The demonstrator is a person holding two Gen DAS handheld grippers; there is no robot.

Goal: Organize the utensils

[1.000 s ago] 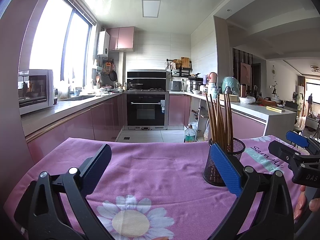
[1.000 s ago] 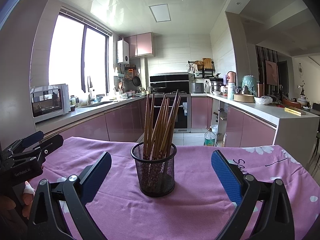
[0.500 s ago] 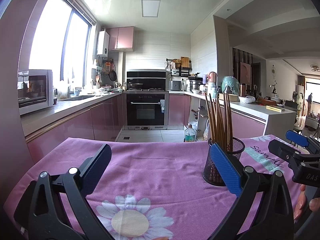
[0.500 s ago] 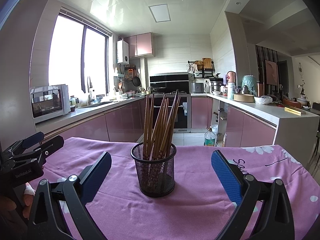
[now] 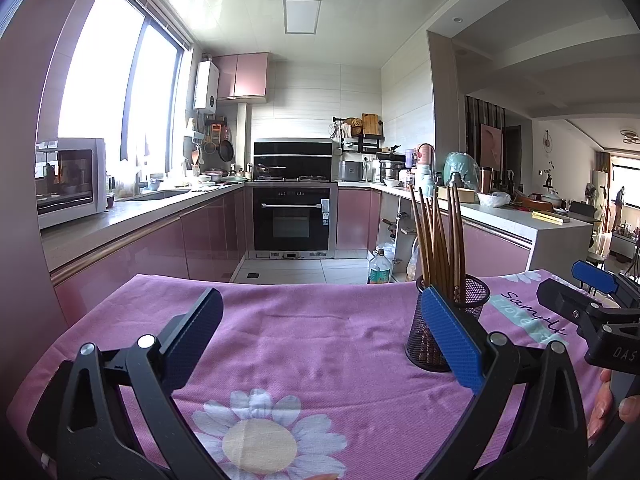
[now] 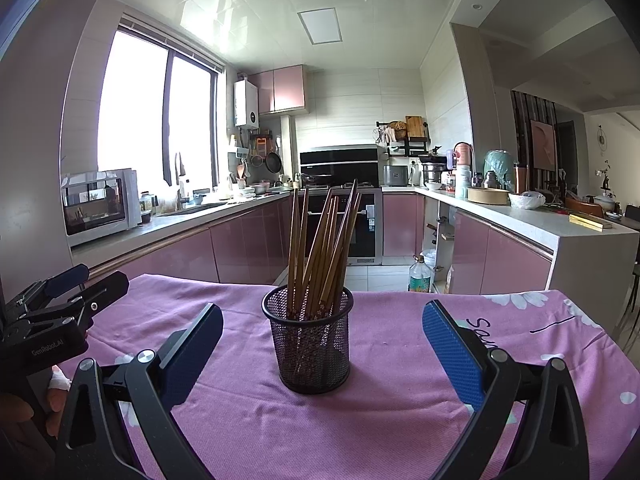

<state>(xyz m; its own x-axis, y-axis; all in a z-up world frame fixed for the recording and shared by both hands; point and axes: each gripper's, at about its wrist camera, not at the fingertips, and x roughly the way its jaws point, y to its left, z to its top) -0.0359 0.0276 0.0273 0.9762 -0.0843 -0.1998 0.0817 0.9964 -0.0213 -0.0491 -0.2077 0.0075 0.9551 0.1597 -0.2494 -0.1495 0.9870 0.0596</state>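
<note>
A black mesh cup [image 6: 309,340] stands upright on the pink flowered tablecloth [image 6: 384,404] and holds several brown wooden chopsticks [image 6: 324,244]. My right gripper [image 6: 322,340] is open and empty, with the cup straight ahead between its blue pads. My left gripper [image 5: 320,328] is open and empty, to the left of the cup [image 5: 476,300]; its right pad hides part of the cup. The chopsticks [image 5: 438,236] rise above that pad. Each gripper shows at the edge of the other's view.
The table's far edge drops to the kitchen floor, where a plastic bottle [image 6: 419,276] stands. Pink cabinets, an oven [image 5: 294,216] and a microwave [image 5: 70,180] lie beyond. The cloth [image 5: 304,340] stretches left of the cup.
</note>
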